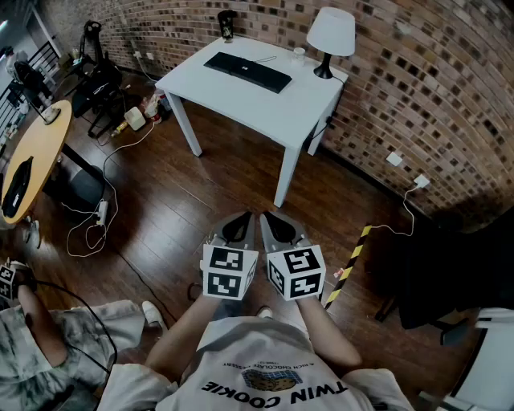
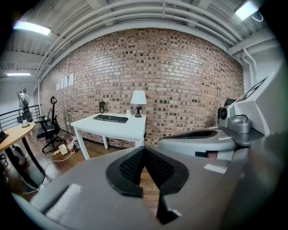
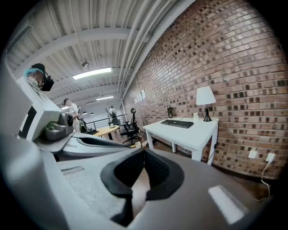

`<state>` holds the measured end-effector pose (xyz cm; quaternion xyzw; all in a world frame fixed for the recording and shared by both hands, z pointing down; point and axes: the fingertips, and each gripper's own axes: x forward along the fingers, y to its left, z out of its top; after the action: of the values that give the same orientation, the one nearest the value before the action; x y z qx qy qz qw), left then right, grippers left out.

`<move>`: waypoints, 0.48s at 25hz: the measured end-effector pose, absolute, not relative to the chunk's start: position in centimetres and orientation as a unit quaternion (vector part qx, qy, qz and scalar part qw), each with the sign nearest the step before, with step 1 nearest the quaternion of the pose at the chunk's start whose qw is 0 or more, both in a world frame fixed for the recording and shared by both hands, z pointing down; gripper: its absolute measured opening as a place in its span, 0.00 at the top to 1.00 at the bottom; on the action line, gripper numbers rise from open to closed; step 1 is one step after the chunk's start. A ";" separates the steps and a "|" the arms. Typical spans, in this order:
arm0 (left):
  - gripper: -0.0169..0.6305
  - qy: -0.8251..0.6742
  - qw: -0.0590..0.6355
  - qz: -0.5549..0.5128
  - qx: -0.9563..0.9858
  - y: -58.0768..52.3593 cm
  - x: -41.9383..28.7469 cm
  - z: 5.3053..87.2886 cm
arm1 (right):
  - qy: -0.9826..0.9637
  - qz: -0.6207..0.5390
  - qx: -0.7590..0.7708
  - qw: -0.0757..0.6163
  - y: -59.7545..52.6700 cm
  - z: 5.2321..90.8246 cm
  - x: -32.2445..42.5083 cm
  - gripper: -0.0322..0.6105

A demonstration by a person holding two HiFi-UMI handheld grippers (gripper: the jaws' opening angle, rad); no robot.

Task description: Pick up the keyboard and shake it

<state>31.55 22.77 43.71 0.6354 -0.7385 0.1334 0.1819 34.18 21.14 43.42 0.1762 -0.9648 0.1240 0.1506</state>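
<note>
A black keyboard point(image 1: 247, 71) lies flat on the white table point(image 1: 289, 108) against the brick wall, far ahead of me. It also shows small and distant in the left gripper view as the keyboard point(image 2: 110, 118) and in the right gripper view as the keyboard point(image 3: 177, 123). My left gripper point(image 1: 238, 218) and right gripper point(image 1: 267, 217) are held side by side over the wooden floor, well short of the table. Both are shut with nothing between their jaws, the tips meeting in each gripper view point(image 2: 144, 148) point(image 3: 143, 151).
A white lamp point(image 1: 329, 36), a small cup point(image 1: 299, 54) and a dark object point(image 1: 226, 24) stand on the table. Cables and a power strip point(image 1: 101, 212) lie on the floor at left, near a round wooden table point(image 1: 36, 156) and office chair point(image 1: 100, 84). Another person sits at lower left point(image 1: 48, 337).
</note>
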 end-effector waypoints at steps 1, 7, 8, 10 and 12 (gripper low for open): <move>0.96 -0.737 0.184 0.136 0.635 22.3 30.3 43.9 | -0.965 0.124 0.177 0.152 20.6 43.5 33.0 0.95; 0.96 -0.733 0.189 0.137 0.639 19.0 21.5 44.0 | -0.961 0.124 0.186 0.161 17.3 43.9 24.8 0.95; 0.96 -0.731 0.188 0.137 0.642 18.4 20.1 43.9 | -0.960 0.125 0.189 0.164 16.8 43.9 23.4 0.95; 0.96 -0.726 0.189 0.137 0.647 17.4 17.4 43.8 | -0.958 0.128 0.196 0.166 15.8 43.8 20.5 0.95; 0.96 -0.721 0.193 0.135 0.651 16.4 14.8 44.0 | -0.956 0.130 0.201 0.168 15.0 43.8 17.6 0.95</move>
<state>14.82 16.39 43.98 0.6513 -0.7213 0.1353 0.1928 17.59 14.96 43.83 0.2007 -0.9563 0.1295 0.1684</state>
